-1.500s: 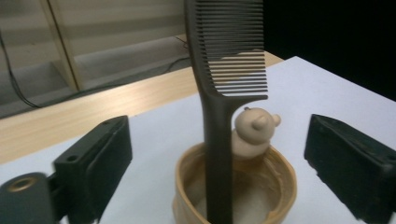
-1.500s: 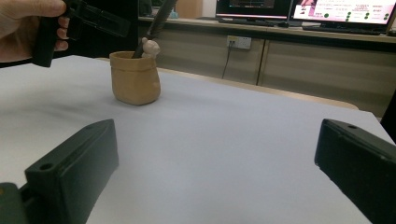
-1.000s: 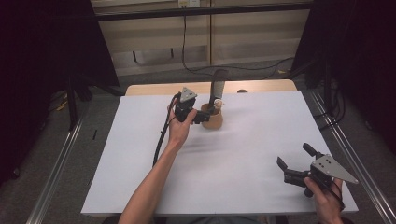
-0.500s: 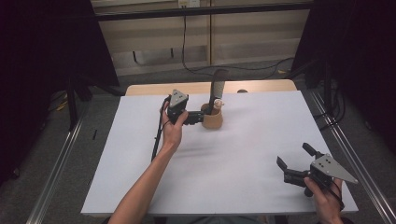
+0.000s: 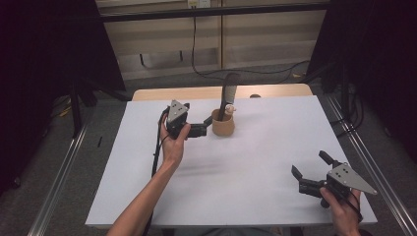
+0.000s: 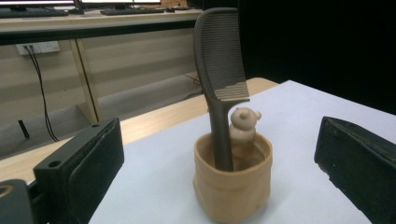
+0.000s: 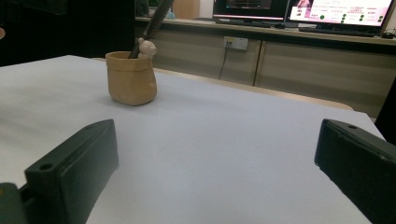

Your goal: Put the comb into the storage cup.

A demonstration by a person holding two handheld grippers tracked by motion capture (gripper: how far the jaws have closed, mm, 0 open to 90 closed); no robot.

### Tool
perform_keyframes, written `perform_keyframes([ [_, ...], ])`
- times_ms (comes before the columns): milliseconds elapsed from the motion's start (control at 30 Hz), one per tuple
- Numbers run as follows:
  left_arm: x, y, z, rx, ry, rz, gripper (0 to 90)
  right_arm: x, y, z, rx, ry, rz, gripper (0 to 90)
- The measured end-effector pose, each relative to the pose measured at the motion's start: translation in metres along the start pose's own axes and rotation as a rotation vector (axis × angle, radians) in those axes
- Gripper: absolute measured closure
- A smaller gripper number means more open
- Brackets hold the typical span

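Note:
A tan cup [image 5: 222, 125] stands on the white table [image 5: 255, 172] toward the far middle. A dark comb [image 5: 228, 91] stands upright in it, and a small bear figure [image 6: 243, 123] sits on its rim. My left gripper [image 5: 204, 129] is just left of the cup, open, jaws pointing at it with nothing between them. In the left gripper view the cup [image 6: 233, 186] and comb [image 6: 219, 56] lie ahead between the black fingers [image 6: 79, 168]. My right gripper [image 5: 309, 163] is open at the near right, far from the cup [image 7: 131, 77].
A wooden strip [image 5: 162, 94] runs along the table's far edge. Metal rails [image 5: 64, 167] flank both sides. The left gripper's cable [image 5: 157, 152] trails along the forearm. Monitors [image 7: 336, 11] sit on a bench beyond the table.
The left gripper has drawn back to the left, away from the cup. The comb still stands in the cup. The right gripper has not moved.

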State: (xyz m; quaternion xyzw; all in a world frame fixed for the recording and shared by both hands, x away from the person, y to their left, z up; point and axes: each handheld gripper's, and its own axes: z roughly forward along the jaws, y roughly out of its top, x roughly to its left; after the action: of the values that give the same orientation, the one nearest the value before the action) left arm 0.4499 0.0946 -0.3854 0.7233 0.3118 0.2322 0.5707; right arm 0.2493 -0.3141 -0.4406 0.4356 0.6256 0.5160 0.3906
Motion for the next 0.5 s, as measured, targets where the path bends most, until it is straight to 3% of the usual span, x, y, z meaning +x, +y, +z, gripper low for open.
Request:
perform_keyframes([
  [200, 0.005, -0.006, -0.014, -0.013, 0.000, -0.046, 1.5, 0.001, 0.000, 0.001, 0.001, 0.000, -0.005, 0.0],
  [333, 0.006, -0.010, -0.025, -0.032, 0.026, -0.027, 1.6, 0.001, 0.000, 0.001, 0.000, 0.001, -0.004, 0.0],
  [500, 0.008, -0.020, -0.040, -0.039, 0.034, -0.044, 1.7, 0.001, 0.000, 0.001, -0.001, 0.007, -0.006, 0.0],
])
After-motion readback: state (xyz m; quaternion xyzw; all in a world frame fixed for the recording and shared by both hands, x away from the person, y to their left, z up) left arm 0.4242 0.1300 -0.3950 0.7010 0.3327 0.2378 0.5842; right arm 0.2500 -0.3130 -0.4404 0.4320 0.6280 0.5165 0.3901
